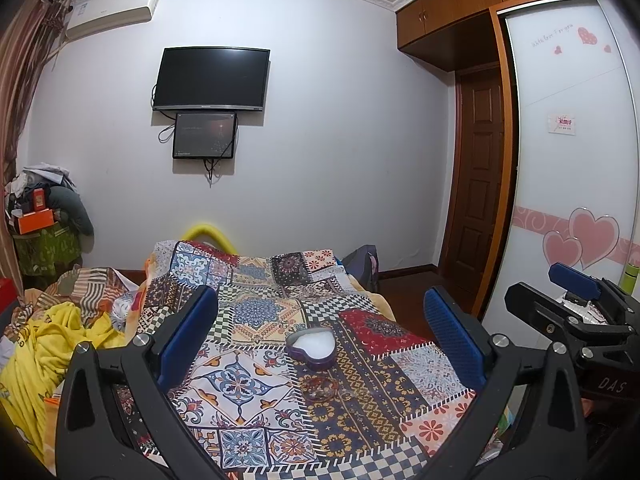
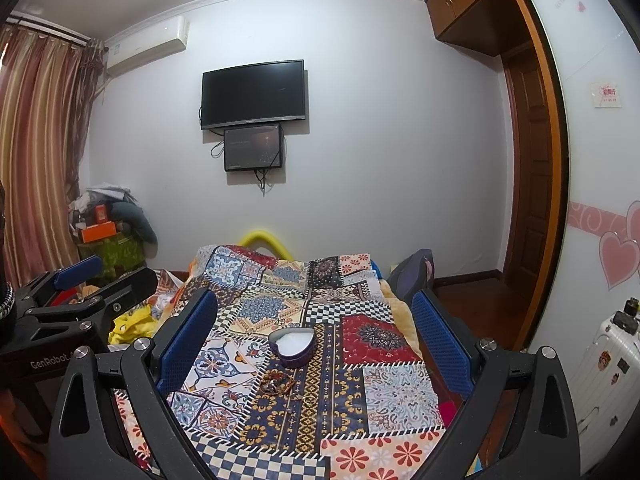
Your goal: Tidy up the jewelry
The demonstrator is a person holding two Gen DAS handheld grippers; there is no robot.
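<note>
A purple heart-shaped box [image 1: 311,346] [image 2: 292,345] with a white inside lies open on the patchwork bedspread [image 1: 248,392] [image 2: 380,392]. Just in front of it rests a reddish bangle [image 1: 320,389] [image 2: 276,383] with a small gold ring [image 1: 347,395] [image 2: 309,400] beside it. My left gripper [image 1: 320,344] stands open above the bed, the box and bangle seen between its blue pads, nothing held. My right gripper [image 2: 316,340] is open as well, empty, framing the same items. Each gripper shows in the other's view, the right one [image 1: 576,292] and the left one [image 2: 80,276].
A crumpled yellow cloth [image 1: 52,352] and striped bedding lie left of the spread. A white suitcase [image 2: 608,376] stands by the wardrobe's sliding door [image 1: 568,160] on the right. A dark bag [image 2: 412,272] sits at the bed's far right; cluttered pile [image 2: 108,220] at far left.
</note>
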